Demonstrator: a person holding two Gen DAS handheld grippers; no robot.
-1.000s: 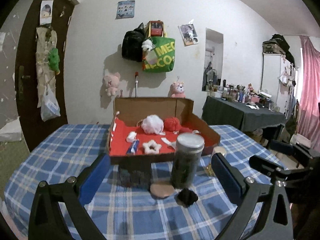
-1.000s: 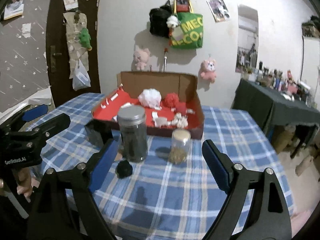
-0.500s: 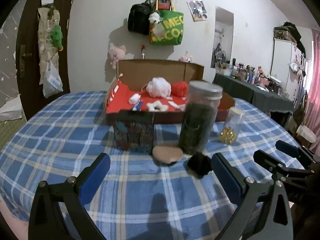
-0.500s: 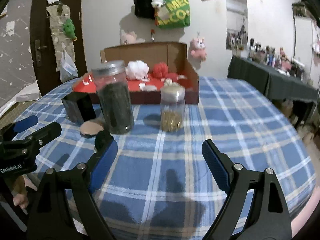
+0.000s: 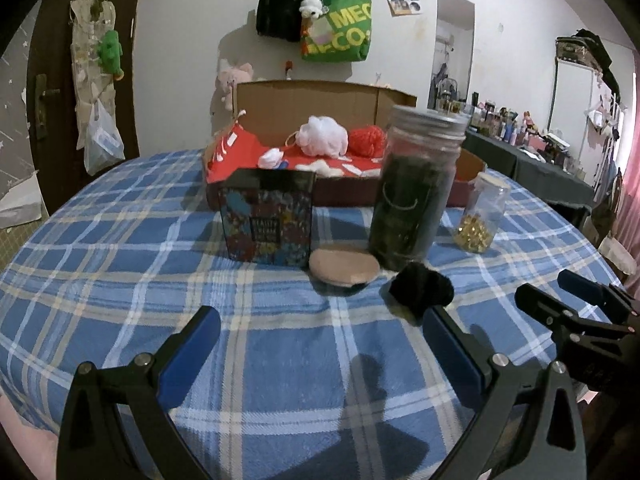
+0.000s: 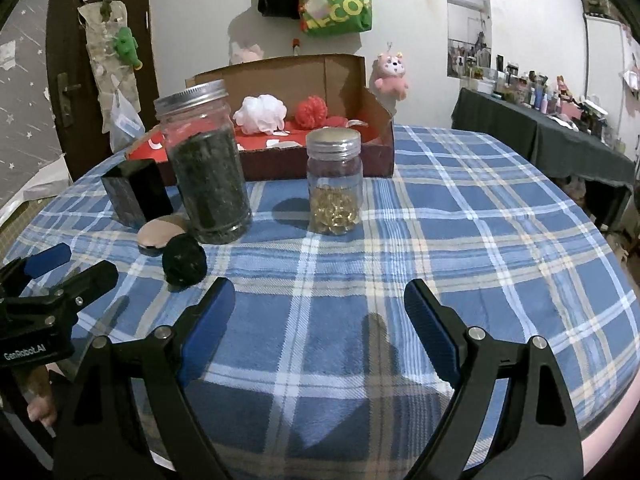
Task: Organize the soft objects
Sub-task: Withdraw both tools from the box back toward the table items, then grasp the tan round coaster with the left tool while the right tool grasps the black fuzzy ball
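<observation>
Against the views of a second ago, both claws have come down and now sit low over the plaid-covered surface (image 5: 120, 240); the cardboard box (image 5: 320, 92), seen from above before, now stands behind the jars; we judge this an approach to the loose soft items, with no grasp begun.

Working left to right in the left wrist view: the left claw (image 5: 316, 344) stands wide and empty; one patterned black carton (image 5: 268, 216) stands before the box; one beige powder puff (image 5: 344, 266) lies just beside it; one black pom-pom (image 5: 420, 288) lies near the left claw's right fingertip, apart from it; one tall dark-filled jar (image 5: 412, 188) and one small jar of gold beads (image 5: 480, 216) stand to the right.

The right claw (image 6: 320, 312) is likewise wide and empty; it points at bare cloth, with the pom-pom off to its left.

Count in the box: one white mesh pouf (image 5: 324, 136), one red pouf (image 5: 366, 140), several small white pieces too small to number; outside it, two soft items remain.
</observation>
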